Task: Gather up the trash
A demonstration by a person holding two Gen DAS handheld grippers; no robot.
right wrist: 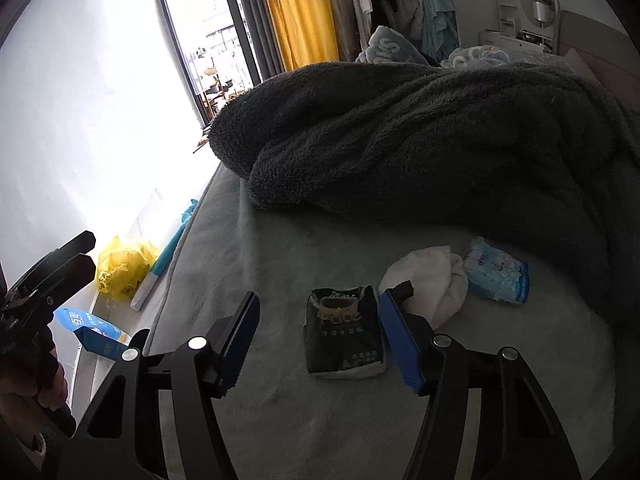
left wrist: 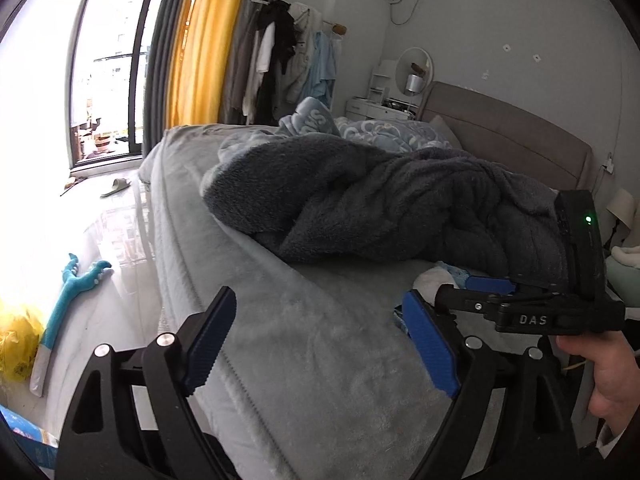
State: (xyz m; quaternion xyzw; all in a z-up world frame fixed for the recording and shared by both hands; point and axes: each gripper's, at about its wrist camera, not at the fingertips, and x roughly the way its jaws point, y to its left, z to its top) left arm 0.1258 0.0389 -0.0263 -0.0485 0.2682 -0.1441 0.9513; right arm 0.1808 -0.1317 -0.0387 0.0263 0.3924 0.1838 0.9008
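In the right wrist view a black tissue pack (right wrist: pixel 344 336) lies on the grey bed cover (right wrist: pixel 280 420), between the open fingers of my right gripper (right wrist: pixel 320 340). A crumpled white tissue (right wrist: pixel 436 276) lies just past the right finger, and a light blue wet-wipe pack (right wrist: pixel 498 274) lies beyond it. In the left wrist view my left gripper (left wrist: pixel 320 344) is open and empty above the bed cover (left wrist: pixel 320 360). My right gripper (left wrist: pixel 472 292) shows at the right there, with the white tissue (left wrist: pixel 434 278) at its tips.
A dark grey fleece blanket (right wrist: pixel 420 136) is heaped across the bed behind the items. On the floor to the left are a yellow plastic bag (right wrist: pixel 120 268), a blue box (right wrist: pixel 94 330) and a teal toy (left wrist: pixel 76 284). The bed's left edge runs close by.
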